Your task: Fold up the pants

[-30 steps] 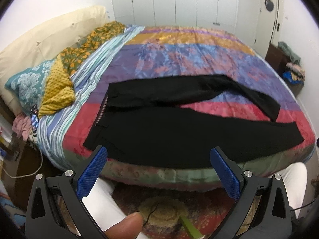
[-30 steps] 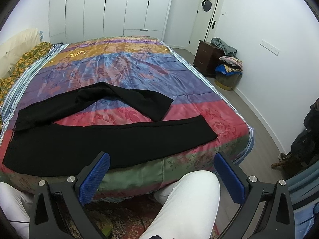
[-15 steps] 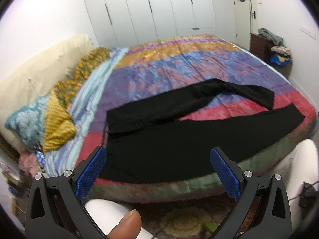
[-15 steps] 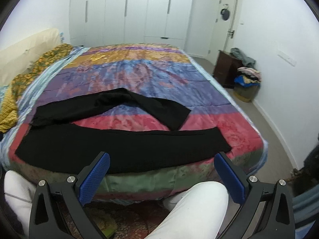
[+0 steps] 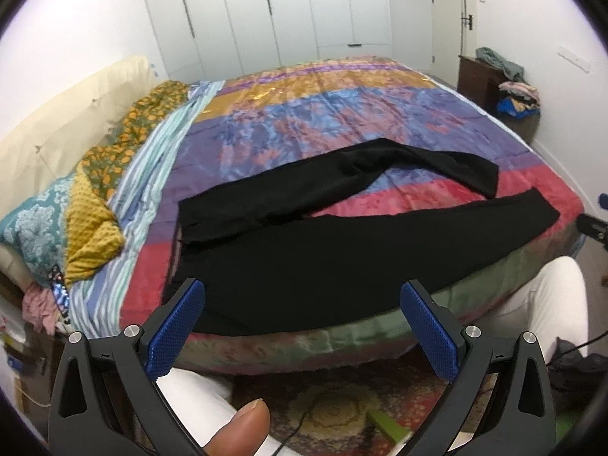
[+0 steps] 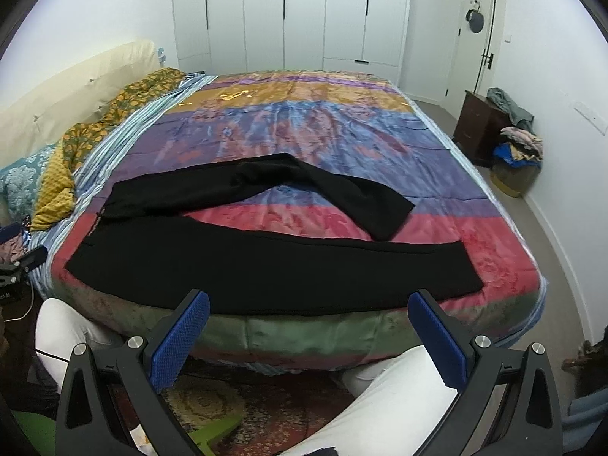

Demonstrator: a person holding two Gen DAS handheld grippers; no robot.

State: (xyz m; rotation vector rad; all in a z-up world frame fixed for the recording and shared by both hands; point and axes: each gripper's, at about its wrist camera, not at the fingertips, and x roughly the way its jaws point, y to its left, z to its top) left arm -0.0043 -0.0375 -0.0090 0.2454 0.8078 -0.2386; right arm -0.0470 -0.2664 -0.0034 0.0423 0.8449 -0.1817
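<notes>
Lying flat on the bed [image 6: 490,266], the black pants [image 6: 266,266] stretch sideways along the near edge. The top end, the waist, points left toward the pillows [image 5: 91,235]. The leg ends point right, toward the side of the room with the dark cabinet [image 6: 475,125]. One leg lies straight along the near edge of the bed. The other leg goes up and away, bends in the middle, and comes back down, so its end sits just beside the straight leg.

The left gripper [image 5: 304,326] is held low in front of the bed, apart from the pants. Its two blue pads [image 5: 176,326] are spread wide with nothing between them. A thumb [image 5: 239,433] shows at the bottom of that view. The gripper points at the waist half of the pants.

The right gripper [image 6: 309,338] is also held low and in front of the bed, not touching the pants. Its blue pads [image 6: 180,338] are wide apart too and hold nothing. It points at the middle of the straight leg. The person's white trouser knees [image 6: 380,391] show below both grippers, close to the bed.
</notes>
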